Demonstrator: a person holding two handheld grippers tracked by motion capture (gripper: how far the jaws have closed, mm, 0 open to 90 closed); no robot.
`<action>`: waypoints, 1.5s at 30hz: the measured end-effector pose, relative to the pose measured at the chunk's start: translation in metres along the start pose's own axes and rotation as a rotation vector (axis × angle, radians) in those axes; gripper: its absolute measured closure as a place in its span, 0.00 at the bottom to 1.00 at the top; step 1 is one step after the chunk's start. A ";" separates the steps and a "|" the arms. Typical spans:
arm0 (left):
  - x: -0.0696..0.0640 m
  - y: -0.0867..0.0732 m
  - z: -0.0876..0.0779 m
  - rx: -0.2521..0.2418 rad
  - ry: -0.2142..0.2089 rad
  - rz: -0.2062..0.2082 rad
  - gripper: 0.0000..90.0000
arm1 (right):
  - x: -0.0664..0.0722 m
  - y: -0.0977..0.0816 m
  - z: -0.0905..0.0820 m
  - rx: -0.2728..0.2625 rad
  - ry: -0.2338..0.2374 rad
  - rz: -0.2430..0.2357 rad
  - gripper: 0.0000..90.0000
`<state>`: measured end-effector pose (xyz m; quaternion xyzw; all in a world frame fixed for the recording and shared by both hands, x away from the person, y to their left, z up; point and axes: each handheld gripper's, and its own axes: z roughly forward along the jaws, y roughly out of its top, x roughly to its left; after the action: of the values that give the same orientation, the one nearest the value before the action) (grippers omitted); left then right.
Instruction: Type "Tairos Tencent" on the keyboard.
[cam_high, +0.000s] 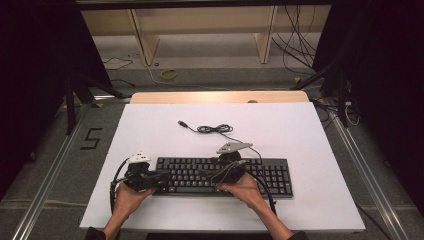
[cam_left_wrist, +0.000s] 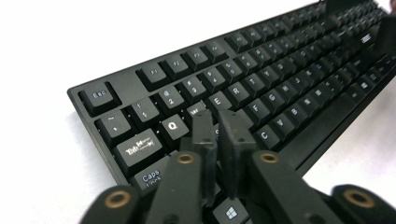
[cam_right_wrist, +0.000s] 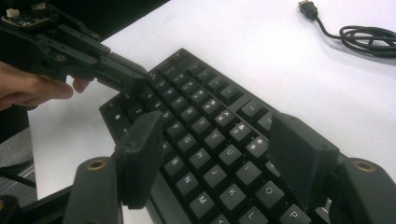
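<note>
While the black keyboard lies flat on the white tabletop, near the person's edge, two claws hang over it. The left claw is over the left end of the keyboard, above the keys next to Q and Caps Lock. Its two jaws are squeezed nearly together, and nothing is held between them. The right claw is over the middle letter keys. Its jaws stand wide apart, with only keys showing in the gap, and they hold nothing. In the right gripper view, the left claw's tip points down at the far corner of the keyboard. A black cable lies in a loose coil on the tabletop behind the keyboard, with its plug at the far left end.
</note>
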<state>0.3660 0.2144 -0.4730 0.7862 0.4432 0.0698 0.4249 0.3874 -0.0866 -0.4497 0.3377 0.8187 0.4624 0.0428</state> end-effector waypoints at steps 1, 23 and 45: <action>0.000 0.000 0.001 0.006 0.003 0.005 0.95 | 0.000 0.000 0.000 0.000 0.000 0.000 0.40; 0.000 0.001 0.011 0.075 0.020 0.027 0.99 | -0.003 0.000 -0.002 0.000 -0.020 0.000 0.39; -0.005 0.004 0.001 -0.046 -0.009 -0.012 0.54 | -0.004 0.001 -0.003 0.000 -0.013 -0.009 0.54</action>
<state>0.3665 0.2087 -0.4694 0.7739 0.4441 0.0739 0.4455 0.3894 -0.0909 -0.4484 0.3369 0.8200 0.4600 0.0500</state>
